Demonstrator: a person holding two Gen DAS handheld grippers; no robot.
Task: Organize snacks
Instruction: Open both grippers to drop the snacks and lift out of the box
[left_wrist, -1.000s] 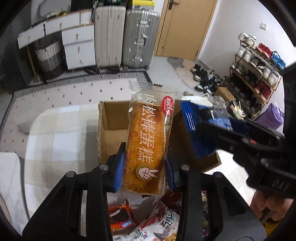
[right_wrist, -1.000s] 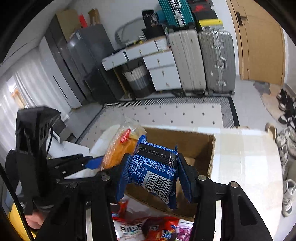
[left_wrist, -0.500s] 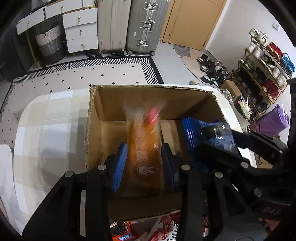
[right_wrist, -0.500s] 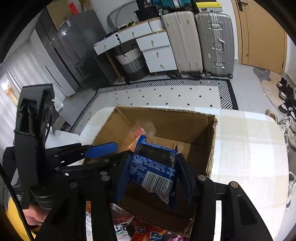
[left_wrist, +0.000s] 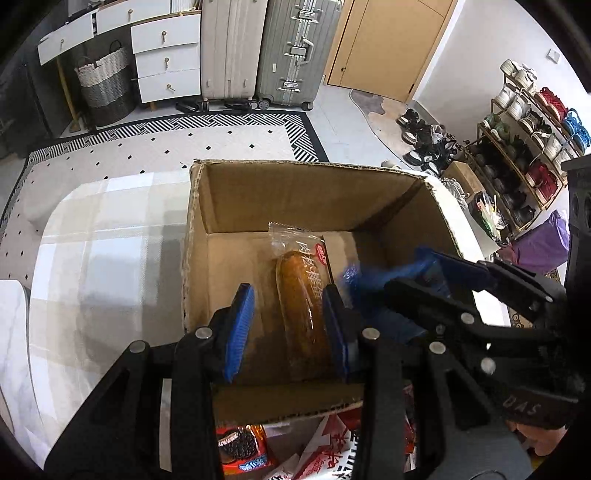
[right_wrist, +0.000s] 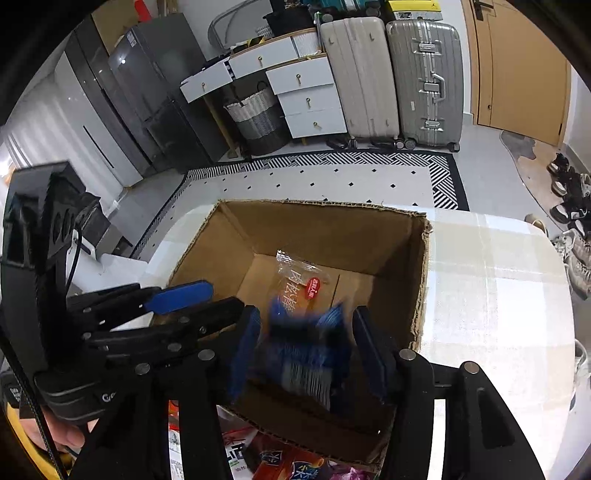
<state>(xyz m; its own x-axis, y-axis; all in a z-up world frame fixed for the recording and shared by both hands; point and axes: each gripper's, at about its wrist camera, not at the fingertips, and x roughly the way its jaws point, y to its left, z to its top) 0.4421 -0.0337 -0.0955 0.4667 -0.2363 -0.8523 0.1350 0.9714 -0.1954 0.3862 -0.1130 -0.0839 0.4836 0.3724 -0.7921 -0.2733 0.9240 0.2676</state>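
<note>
Both grippers tilt down — left gripper (left_wrist: 290, 325), right gripper (right_wrist: 304, 349) — unclenched.

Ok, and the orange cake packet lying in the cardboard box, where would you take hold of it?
Probably across the narrow width at mid-length of the cake packet, coming straight down from above: it lies flat and lengthwise on the floor of the box, whose walls block a sideways approach.

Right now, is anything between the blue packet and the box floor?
Only the cake packet, already lying on the cardboard box floor beside or partly beneath the blue packet. That one sits blurred between the right gripper jaws, which have just been opening. Box top is open.
</note>
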